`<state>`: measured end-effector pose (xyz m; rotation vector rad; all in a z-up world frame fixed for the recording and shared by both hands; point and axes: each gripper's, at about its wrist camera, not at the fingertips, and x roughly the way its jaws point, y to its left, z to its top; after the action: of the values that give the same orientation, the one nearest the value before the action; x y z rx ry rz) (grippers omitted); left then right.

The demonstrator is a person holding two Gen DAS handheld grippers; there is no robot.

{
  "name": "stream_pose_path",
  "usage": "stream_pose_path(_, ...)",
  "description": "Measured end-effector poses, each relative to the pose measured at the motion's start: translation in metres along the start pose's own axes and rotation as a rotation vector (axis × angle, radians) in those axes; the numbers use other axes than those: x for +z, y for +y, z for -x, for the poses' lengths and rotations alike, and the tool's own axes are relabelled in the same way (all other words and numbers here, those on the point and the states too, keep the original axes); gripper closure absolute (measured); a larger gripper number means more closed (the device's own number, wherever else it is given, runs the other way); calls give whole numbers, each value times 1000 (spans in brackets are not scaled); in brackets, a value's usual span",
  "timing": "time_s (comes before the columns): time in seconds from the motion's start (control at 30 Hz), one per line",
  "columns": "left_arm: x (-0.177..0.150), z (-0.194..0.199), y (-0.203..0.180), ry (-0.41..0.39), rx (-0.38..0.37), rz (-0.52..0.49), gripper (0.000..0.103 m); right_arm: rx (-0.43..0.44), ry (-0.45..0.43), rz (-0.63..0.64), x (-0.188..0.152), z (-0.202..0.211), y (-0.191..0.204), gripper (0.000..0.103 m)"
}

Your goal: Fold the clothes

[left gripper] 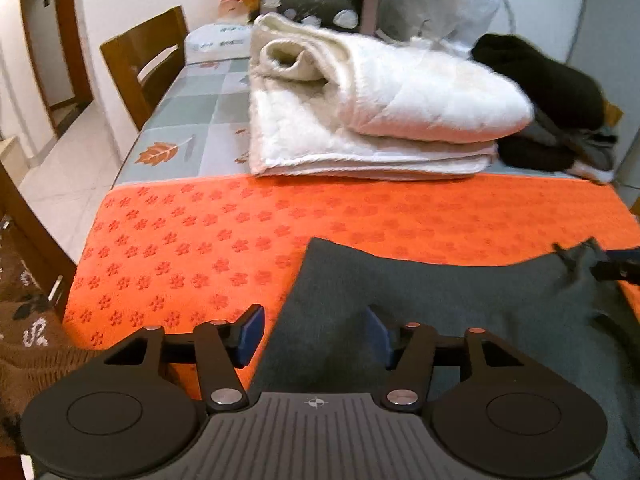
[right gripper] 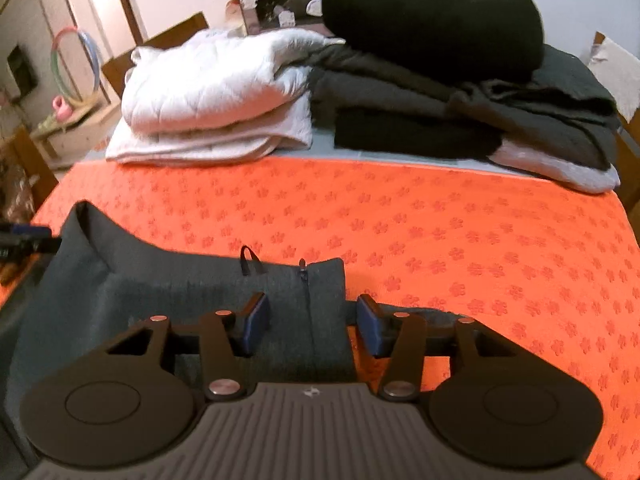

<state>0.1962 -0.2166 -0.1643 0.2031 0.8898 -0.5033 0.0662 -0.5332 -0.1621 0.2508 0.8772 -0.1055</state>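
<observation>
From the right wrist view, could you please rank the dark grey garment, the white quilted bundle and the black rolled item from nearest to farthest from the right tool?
1. Dark grey garment: its zipped edge lies between the open fingers of the right tool.
2. White quilted bundle: beyond the orange cloth, far left.
3. Black rolled item: atop the dark pile, far centre-right.

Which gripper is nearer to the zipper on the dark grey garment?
Right. The right gripper is open with the zipper between its fingers, at the garment's right end. The left gripper is open over the opposite edge.
</observation>
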Motion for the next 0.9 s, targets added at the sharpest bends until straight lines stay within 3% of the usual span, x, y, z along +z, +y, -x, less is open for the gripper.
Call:
stream_pose_path(0.03, 0, -3, -1, 6, 13, -1, 49, 1, 6, 1, 0, -2, 1, 54)
stream_pose_path(0.07, 0, -5, -3, 6, 33, -11, 67, -12, 5, 1, 0, -3, 2, 72)
stream_pose_path(0.1, -1, -5, -6, -3, 61, -30, 74, -30, 1, 1, 1, -2, 2, 95)
stream_pose_path(0.13, -1, -5, -9, -11, 86, -46, 85, -36, -9, -12, 3, 1, 0, 98)
stream_pose_path(0.37, 1, -8, -10, -29, 158, -44, 87, -70, -18, -24, 6, 0, -11, 98)
stream_pose_path(0.5, 3, -2, -6, -36, 156, -55, 83, -93, -31, -5, 4, 1, -11, 91)
stream_pose_path(0.7, 3, 39, 22, -51, 157, -21, 83, -111, -72, -29, 4, 50, -23, 84)
stream_pose_path(0.9, -23, 94, 45, -15, 178, -19, 83, -72, -94, -90, -19, 118, -27, 74)
